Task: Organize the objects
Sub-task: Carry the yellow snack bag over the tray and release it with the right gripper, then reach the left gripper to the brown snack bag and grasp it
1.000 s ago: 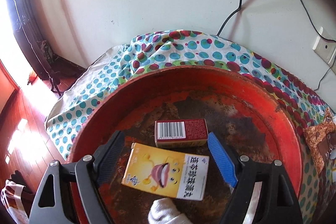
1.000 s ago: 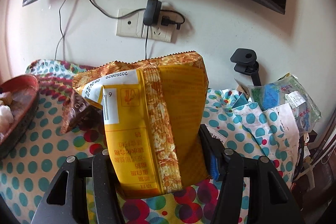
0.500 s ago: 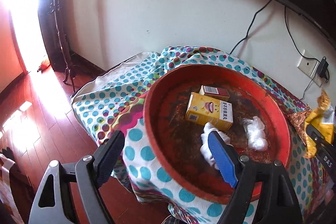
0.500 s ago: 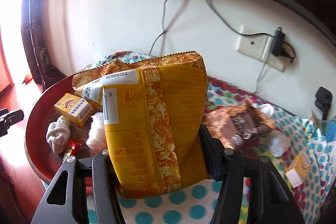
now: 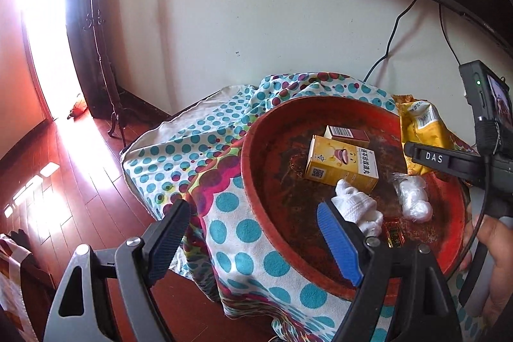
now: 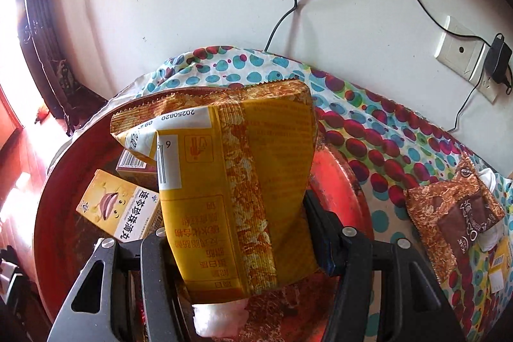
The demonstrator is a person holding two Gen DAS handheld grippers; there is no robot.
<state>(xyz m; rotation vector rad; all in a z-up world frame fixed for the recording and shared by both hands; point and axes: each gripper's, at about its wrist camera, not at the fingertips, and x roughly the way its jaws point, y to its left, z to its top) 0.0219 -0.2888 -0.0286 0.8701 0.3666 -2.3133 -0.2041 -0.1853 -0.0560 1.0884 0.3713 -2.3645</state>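
Your right gripper [image 6: 235,249] has the yellow snack bag [image 6: 237,188] pinched between its fingers, held upright above the red tray [image 6: 41,213].

Under the bag in the tray you have a yellow medicine box [image 6: 123,207], with a dark red box [image 6: 133,164] just behind it, a rolled white sock [image 5: 356,207] and a clear packet of white lumps [image 5: 412,197]. Your left gripper [image 5: 253,233] hangs wide open with nothing in it, just off the tray's near rim above the polka-dot cloth [image 5: 192,143]. A brown snack packet [image 6: 452,213] lies on the cloth to the tray's right, well apart from it.
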